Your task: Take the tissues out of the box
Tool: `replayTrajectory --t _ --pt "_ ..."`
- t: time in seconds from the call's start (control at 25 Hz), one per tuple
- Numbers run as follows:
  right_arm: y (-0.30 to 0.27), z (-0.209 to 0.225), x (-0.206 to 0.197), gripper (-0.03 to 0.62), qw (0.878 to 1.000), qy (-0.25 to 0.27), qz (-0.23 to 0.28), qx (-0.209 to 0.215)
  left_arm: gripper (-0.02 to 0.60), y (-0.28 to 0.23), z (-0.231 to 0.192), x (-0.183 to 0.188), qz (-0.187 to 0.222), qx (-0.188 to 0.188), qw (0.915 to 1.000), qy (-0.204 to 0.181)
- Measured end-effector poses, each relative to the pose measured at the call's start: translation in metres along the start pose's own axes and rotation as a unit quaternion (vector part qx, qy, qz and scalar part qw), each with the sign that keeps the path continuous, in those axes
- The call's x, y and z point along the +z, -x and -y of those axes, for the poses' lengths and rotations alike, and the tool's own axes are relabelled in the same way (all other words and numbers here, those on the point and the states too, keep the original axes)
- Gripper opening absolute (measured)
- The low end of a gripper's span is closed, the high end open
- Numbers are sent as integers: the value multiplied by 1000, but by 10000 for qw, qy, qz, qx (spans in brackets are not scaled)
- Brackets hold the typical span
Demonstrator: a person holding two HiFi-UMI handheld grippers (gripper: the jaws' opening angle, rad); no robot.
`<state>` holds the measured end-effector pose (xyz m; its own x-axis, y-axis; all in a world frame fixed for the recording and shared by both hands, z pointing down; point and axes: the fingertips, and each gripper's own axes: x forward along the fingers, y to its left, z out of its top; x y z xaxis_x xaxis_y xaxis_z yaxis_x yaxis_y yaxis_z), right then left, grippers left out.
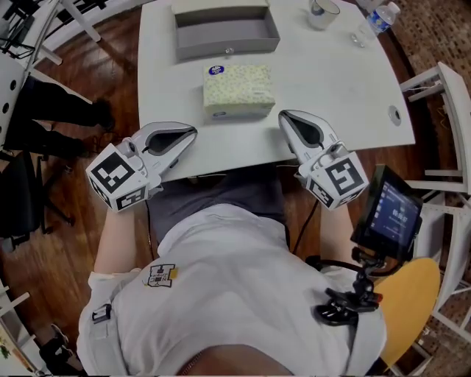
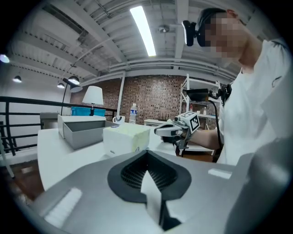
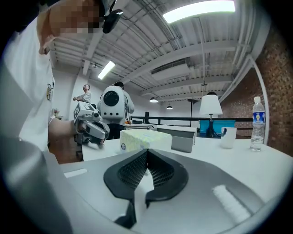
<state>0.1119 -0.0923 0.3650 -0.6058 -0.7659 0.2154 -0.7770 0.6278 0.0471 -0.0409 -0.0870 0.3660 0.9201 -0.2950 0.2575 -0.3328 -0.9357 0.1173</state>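
Tissue box (image 1: pixel 238 90) sits flat near the middle of the white table (image 1: pixel 331 81), closer to the near edge, so both tools can reach it w/o stretching. No tissue shows above its top; the opening can't be made out.

L gripper (image 1: pixel 191 134) hovers at the table's near-left edge, jaws pressed together w/ nothing between them. R gripper (image 1: pixel 284 116) is just right of the box, tip aimed toward the far side, jaws also together and empty. They flank the box, prob. so one can steady it while the other pulls.

Grey tray (image 1: pixel 227 33) lies open on the far side, maybe a drop spot. Cup (image 1: pixel 322 13) and bottle (image 1: pixel 375 23) stand far right, well apart from the box.
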Motion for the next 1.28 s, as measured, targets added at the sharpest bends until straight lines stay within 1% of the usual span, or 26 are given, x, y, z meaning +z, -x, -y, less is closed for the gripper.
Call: replayTrajectory --t 0.16,0.56,0.8,1.28 --pt "-1 -1 0 0 10000 31 -26 27 0 -1 0 -1 -49 -10 10000 5" --pt "-3 0 -1 0 9999 42 -111 -43 0 1 1 1 -26 -7 10000 1" --pt "-5 0 -4 0 9996 145 -199 -112 0 1 1 1 5 -16 10000 -16" --pt "-6 0 -7 0 9995 149 -238 -125 0 2 0 1 22 40 10000 -22"
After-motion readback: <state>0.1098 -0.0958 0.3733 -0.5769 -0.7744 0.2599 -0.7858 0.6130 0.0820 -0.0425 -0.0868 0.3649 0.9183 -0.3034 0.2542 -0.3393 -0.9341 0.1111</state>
